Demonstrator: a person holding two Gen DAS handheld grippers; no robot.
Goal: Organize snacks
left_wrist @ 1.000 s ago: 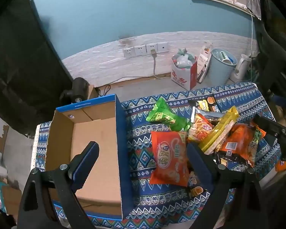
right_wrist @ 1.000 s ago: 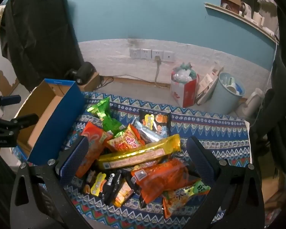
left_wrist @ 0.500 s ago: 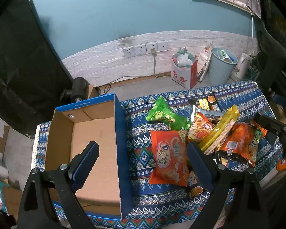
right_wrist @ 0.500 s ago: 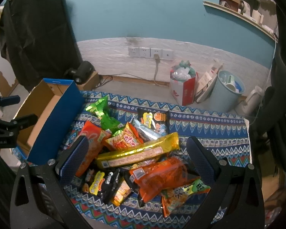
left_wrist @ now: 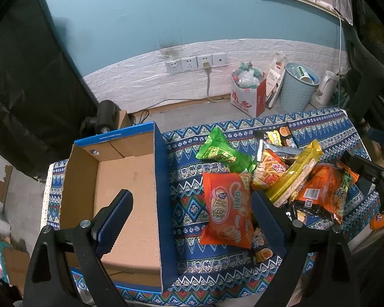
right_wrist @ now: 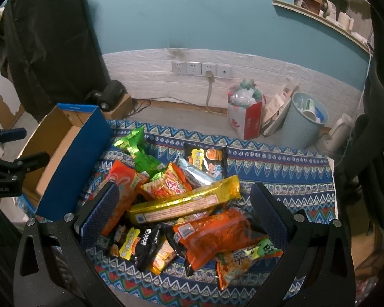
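A pile of snack packets lies on a patterned cloth [left_wrist: 187,204]: an orange bag [left_wrist: 226,209], a green bag [left_wrist: 222,153], a long yellow pack [right_wrist: 184,202] and an orange pack [right_wrist: 212,232] among them. An empty blue-sided cardboard box [left_wrist: 125,192] stands left of the pile. My left gripper [left_wrist: 192,212] is open and empty, held above the box's right wall. My right gripper [right_wrist: 184,212] is open and empty, held above the pile. The right gripper also shows at the right edge of the left wrist view [left_wrist: 373,176].
Behind the table, on the floor, stand a red-and-white bag [left_wrist: 248,92], a pale blue bin [left_wrist: 297,87] and a white kettle [left_wrist: 325,87]. Wall sockets with a plugged cable [left_wrist: 197,62] sit on the white brick strip. A black cloth [left_wrist: 18,76] hangs at left.
Both grippers have drifted slightly, so the scene has shifted a little in each view. Both stay open and empty. No packet has moved.
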